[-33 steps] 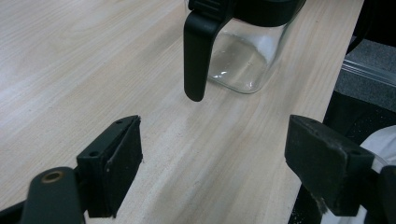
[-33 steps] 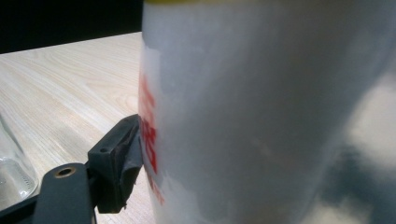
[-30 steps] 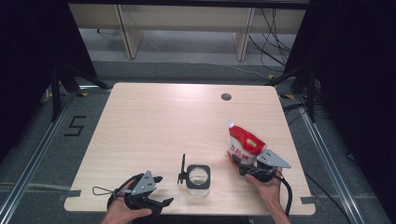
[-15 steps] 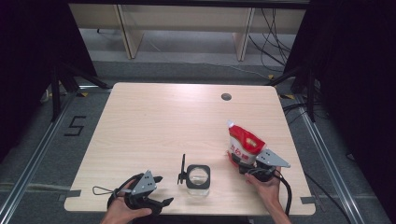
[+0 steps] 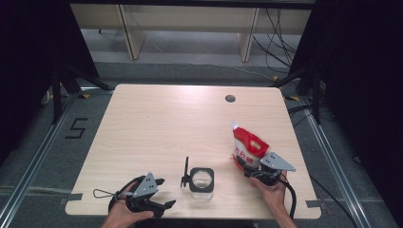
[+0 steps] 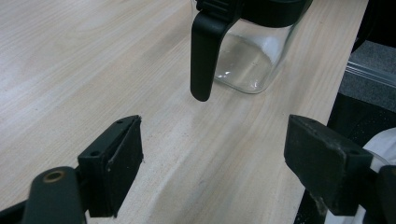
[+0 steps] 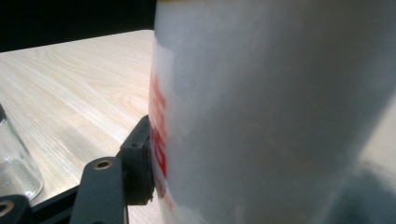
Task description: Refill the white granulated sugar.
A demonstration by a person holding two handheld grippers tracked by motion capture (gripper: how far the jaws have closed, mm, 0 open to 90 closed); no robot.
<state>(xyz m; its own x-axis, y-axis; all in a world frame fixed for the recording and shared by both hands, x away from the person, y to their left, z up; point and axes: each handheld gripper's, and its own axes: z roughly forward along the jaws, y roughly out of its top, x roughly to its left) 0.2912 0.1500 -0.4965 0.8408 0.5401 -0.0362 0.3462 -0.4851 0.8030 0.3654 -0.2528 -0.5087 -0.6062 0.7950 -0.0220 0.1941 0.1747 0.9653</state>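
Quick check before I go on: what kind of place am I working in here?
Most likely a lab recording station, not a kitchen: one bare wooden table ringed by black curtains, loose cables on the floor behind it, and a taped "5" floor marker beside a rail.

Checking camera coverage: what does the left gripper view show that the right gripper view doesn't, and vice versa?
Left gripper view: the left gripper, fingers open over the wooden table, and the black handle of the glass jar. Right gripper view: the red-and-white pouch up close, between the fingers of the right gripper, which have just been closing. Shared: the glass jar and the wooden table.
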